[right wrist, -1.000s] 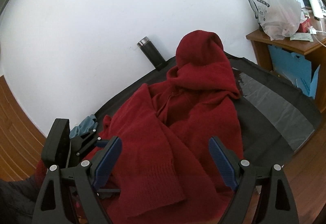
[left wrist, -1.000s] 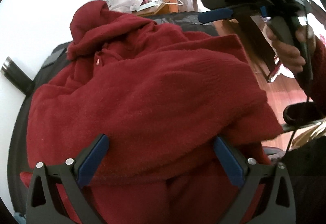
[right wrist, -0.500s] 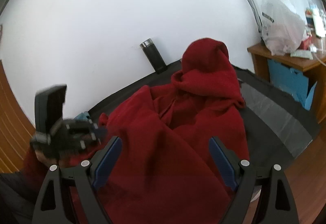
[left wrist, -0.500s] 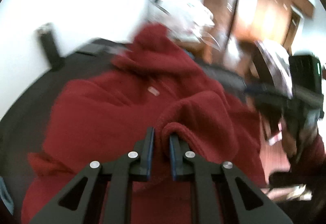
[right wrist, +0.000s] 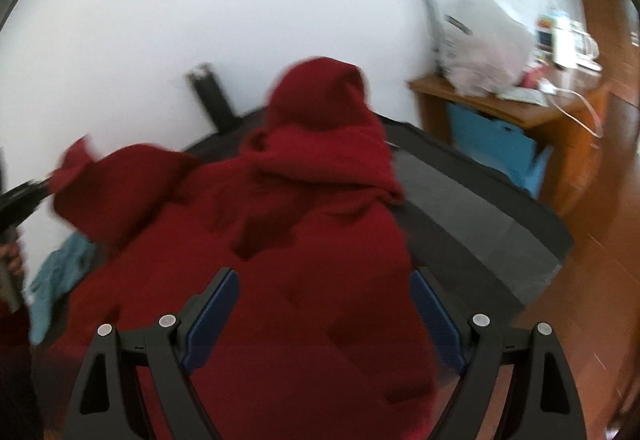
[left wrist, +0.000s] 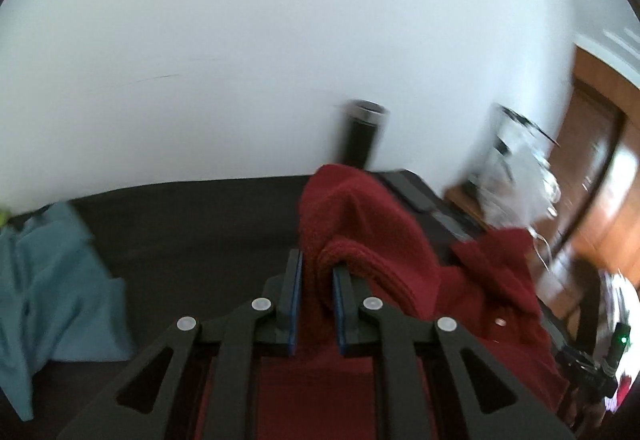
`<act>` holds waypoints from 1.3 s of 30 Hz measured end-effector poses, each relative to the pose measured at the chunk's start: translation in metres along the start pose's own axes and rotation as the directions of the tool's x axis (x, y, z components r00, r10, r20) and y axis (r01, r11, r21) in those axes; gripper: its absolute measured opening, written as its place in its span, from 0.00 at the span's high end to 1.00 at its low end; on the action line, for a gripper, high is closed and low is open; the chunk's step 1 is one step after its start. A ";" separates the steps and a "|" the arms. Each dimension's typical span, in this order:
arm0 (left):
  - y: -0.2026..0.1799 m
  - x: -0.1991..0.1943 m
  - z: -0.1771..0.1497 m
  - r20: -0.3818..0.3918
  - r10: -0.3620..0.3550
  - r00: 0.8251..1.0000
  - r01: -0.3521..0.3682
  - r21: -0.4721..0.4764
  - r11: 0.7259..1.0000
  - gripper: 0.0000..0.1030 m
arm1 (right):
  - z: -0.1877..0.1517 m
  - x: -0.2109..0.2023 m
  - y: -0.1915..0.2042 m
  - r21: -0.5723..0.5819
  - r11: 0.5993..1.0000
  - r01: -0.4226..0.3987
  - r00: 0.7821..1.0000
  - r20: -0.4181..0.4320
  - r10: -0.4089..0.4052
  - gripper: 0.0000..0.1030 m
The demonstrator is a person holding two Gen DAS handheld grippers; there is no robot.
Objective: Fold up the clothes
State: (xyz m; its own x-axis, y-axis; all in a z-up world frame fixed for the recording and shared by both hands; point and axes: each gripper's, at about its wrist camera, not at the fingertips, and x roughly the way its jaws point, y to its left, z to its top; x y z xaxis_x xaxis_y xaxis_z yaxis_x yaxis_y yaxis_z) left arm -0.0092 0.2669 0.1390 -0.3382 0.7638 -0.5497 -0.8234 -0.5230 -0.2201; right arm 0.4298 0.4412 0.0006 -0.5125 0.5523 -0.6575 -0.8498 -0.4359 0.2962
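A dark red hooded knit garment lies heaped on a black table, its hood up against the white wall. My left gripper is shut on a thick rolled fold of the red garment and holds it lifted above the table. In the right wrist view the left gripper shows at the far left with red cloth hanging from it. My right gripper is open, its blue-padded fingers over the near part of the garment, holding nothing.
A teal garment lies crumpled at the table's left end, also seen in the right wrist view. A black flask stands against the wall. A wooden side table with a white plastic bag stands right, on wooden floor.
My left gripper went from open over the garment to shut on a fold, then lifted it and swung left. The right gripper stayed open, shifting slightly forward.
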 end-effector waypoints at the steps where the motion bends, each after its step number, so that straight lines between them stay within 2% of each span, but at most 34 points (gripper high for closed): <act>1: 0.011 -0.005 0.000 0.006 0.018 1.000 -0.018 -0.015 1.000 0.86 | 0.002 0.004 -0.001 0.008 1.000 0.015 1.000 -0.011 -0.015 0.13; 3: 0.038 -0.017 -0.002 0.020 0.059 0.998 -0.058 -0.043 0.997 0.88 | 0.006 0.013 -0.003 0.020 0.999 0.033 0.999 -0.031 -0.032 0.13; 4: 0.051 -0.024 -0.003 0.027 0.080 0.996 -0.078 -0.056 0.995 0.94 | 0.009 0.017 -0.003 0.025 0.999 0.042 0.998 -0.043 -0.041 0.13; 9: 0.115 -0.070 -0.014 0.054 0.165 0.985 -0.156 -0.143 0.977 0.94 | 0.013 0.036 0.012 0.008 0.999 0.052 0.996 -0.074 -0.052 0.13; 13: 0.148 -0.097 -0.026 0.062 0.246 0.967 -0.234 -0.158 0.959 0.95 | 0.012 0.046 0.030 -0.021 0.998 0.059 0.994 -0.094 -0.061 0.13; 15: 0.154 -0.100 -0.030 0.051 0.256 0.965 -0.246 -0.154 0.957 0.95 | 0.014 0.046 0.044 -0.038 0.998 0.048 0.995 -0.080 -0.051 0.13; 19: 0.141 -0.091 -0.037 0.029 0.217 0.976 -0.213 -0.112 0.971 0.95 | 0.017 0.041 0.089 -0.119 0.992 -0.034 0.998 -0.050 0.028 0.13; 22: 0.113 -0.070 -0.040 -0.006 0.149 0.989 -0.149 -0.058 0.987 0.95 | 0.016 0.040 0.128 -0.201 0.973 -0.110 0.993 -0.052 0.102 0.13; 26: 0.059 -0.032 -0.046 -0.079 0.039 0.996 -0.036 0.037 0.999 0.92 | -0.001 0.053 0.194 -0.372 0.910 -0.183 0.982 -0.119 0.148 0.13; 27: 0.040 -0.020 -0.047 -0.103 0.014 0.995 -0.008 0.062 0.998 0.83 | -0.009 0.059 0.206 -0.405 0.891 -0.203 0.976 -0.155 0.152 0.13; 28: 0.025 -0.012 -0.047 -0.118 -0.002 0.993 0.012 0.082 0.997 0.66 | -0.015 0.065 0.217 -0.430 0.875 -0.221 0.971 -0.186 0.153 0.13; 29: 0.013 -0.004 -0.047 -0.125 -0.015 0.992 0.028 0.104 0.994 0.56 | -0.022 0.071 0.225 -0.451 0.863 -0.228 0.967 -0.210 0.146 0.13; 30: 0.000 0.005 -0.047 -0.132 -0.027 0.991 0.044 0.126 0.991 0.37 | -0.028 0.076 0.230 -0.477 0.853 -0.214 0.968 -0.220 0.120 0.13; 31: -0.012 0.013 -0.048 -0.140 -0.039 0.989 0.060 0.148 0.987 0.26 | -0.032 0.079 0.231 -0.500 0.847 -0.182 0.973 -0.213 0.084 0.14; 33: -0.036 0.030 -0.047 -0.157 -0.056 0.986 0.087 0.198 0.976 0.23 | -0.039 0.084 0.232 -0.544 0.830 -0.119 0.981 -0.195 0.013 0.37; 35: -0.055 0.047 -0.046 -0.178 -0.064 0.982 0.106 0.239 0.965 0.23 | -0.037 0.083 0.220 -0.527 0.846 -0.088 0.983 -0.181 -0.010 0.71; 38: -0.078 0.077 -0.042 -0.218 -0.084 0.972 0.141 0.265 0.954 0.23 | -0.024 0.065 0.191 -0.444 0.895 -0.049 0.993 -0.122 -0.006 0.87; 39: -0.082 0.085 -0.042 -0.230 -0.091 0.969 0.152 0.265 0.952 0.23 | -0.020 0.055 0.182 -0.421 0.907 -0.022 0.997 -0.081 -0.013 0.89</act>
State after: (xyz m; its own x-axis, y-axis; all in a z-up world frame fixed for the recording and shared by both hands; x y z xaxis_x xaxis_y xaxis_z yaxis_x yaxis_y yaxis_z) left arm 0.0490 0.3593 0.0760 -0.1480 0.7008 -0.6979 -0.9563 -0.2813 -0.0796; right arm 0.2490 0.3781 0.0049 -0.4894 0.4989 -0.7153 -0.7079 -0.7063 -0.0083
